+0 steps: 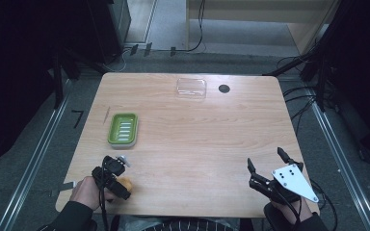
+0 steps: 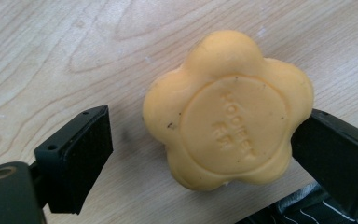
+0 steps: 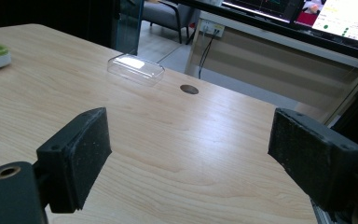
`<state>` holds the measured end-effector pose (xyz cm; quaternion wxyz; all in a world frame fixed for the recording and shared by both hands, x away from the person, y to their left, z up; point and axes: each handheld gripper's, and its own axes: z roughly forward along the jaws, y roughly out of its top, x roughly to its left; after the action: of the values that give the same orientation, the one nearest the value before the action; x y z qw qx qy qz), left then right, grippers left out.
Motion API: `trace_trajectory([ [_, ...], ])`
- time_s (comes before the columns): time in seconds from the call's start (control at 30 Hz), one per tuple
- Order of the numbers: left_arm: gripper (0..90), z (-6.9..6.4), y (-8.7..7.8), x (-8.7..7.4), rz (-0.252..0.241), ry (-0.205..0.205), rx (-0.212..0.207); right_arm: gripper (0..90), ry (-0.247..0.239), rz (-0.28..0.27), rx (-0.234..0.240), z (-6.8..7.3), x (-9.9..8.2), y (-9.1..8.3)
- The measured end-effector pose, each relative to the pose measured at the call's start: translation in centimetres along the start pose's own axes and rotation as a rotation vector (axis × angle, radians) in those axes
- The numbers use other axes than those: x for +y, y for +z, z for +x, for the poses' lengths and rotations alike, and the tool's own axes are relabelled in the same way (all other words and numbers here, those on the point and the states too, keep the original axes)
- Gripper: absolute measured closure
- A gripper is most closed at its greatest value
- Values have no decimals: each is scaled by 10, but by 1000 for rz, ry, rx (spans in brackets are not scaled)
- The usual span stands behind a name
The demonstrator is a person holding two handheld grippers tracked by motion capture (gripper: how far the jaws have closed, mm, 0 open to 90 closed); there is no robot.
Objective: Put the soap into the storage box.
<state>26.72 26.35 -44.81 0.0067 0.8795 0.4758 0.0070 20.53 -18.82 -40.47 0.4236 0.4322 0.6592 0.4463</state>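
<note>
Left claw [image 2: 200, 140]: jaws apart around the orange soap [image 2: 228, 109], one pad touching, other clear. Soap lies at the table's [image 1: 197, 134] near left corner. Right claw [image 3: 191, 163]: jaws apart, empty.

Dim high view (dark edges), gripper views bright, sharp

Green soap dish [image 1: 123, 129] left on wooden table [image 1: 197, 144], clear lid [image 1: 191, 88] far edge

Orange-yellow flower-shaped soap [image 2: 228, 112] with embossed lettering; green soap dish [image 1: 123, 128] on white base; clear plastic lid [image 1: 191, 88]; pale wood-grain table [image 1: 197, 144]; black gripper pads [image 3: 77, 154].
</note>
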Motion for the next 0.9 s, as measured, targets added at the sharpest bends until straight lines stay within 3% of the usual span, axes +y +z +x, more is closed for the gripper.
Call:
trace_trajectory([
  [0.13, 134, -1, 2, 2, -6, 5, -1, 133, 0, 1, 0, 0, 0, 0],
  [0.33, 145, -2, 6, 3, 5, 3, 0, 133, 0, 2, 1, 0, 0, 0],
  [0.5, 161, -4, 7, 3, 11, 15, 25, 133, -2, -1, 2, 0, 0, 0],
  [0.57, 184, -7, 6, 3, -1, 24, 35, 133, 0, 2, 1, 0, 0, 0],
  [0.63, 274, -9, 4, 2, -28, 35, 39, 133, 0, 1, 1, 0, 0, 0],
  [0.9, 282, -8, 4, 0, -43, 50, 34, 133, -2, -1, 2, 0, 0, 0],
])
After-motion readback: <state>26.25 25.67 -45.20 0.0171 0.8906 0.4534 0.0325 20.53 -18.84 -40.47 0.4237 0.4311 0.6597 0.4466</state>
